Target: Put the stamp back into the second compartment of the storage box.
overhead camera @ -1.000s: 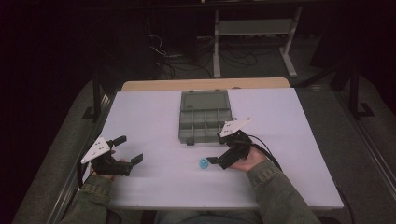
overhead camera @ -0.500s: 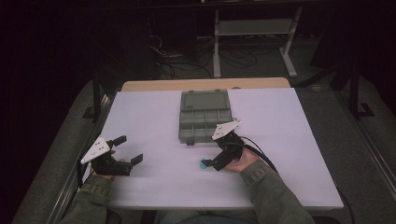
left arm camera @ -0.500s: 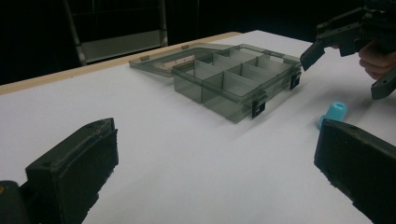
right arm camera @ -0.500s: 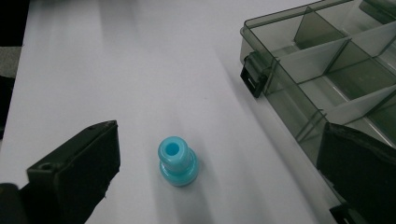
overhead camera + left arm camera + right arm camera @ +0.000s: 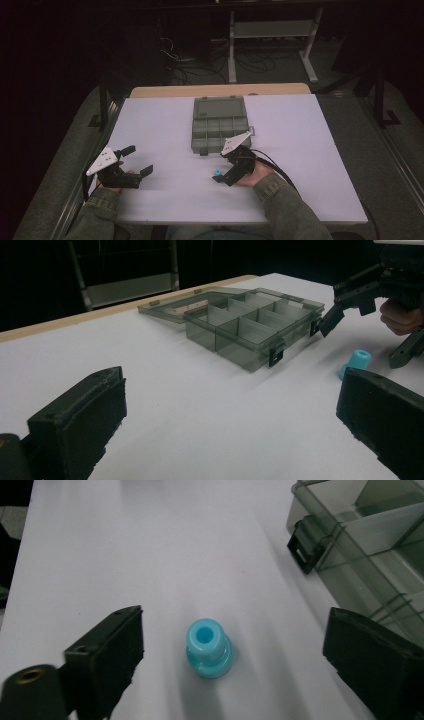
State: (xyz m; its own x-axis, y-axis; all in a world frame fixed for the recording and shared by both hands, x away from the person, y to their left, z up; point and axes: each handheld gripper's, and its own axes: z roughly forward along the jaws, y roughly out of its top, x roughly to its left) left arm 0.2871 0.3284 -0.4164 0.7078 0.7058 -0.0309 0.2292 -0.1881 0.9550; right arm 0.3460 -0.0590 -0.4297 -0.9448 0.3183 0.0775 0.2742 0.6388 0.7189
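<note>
- High view: small blue plastic spool-shaped piece [image 5: 218, 173] stands on white table [image 5: 310, 150], just in front of smoky clear plastic compartment box [image 5: 220, 125] w/ lid open. Right gripper [image 5: 223, 170] at the piece, jaws just been closing but not touching it. Left gripper [image 5: 138, 160] near table's left edge, jaws apart, nothing held.
- Left gripper view: box centre, blue piece at right near right gripper.
- Right gripper view: blue piece upright btw. spread jaws, gaps both sides; box corner latch [image 5: 305, 545] top right.

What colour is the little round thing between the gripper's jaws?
Light blue. The little round piece shows best in the right gripper view, standing on the white table.
</note>
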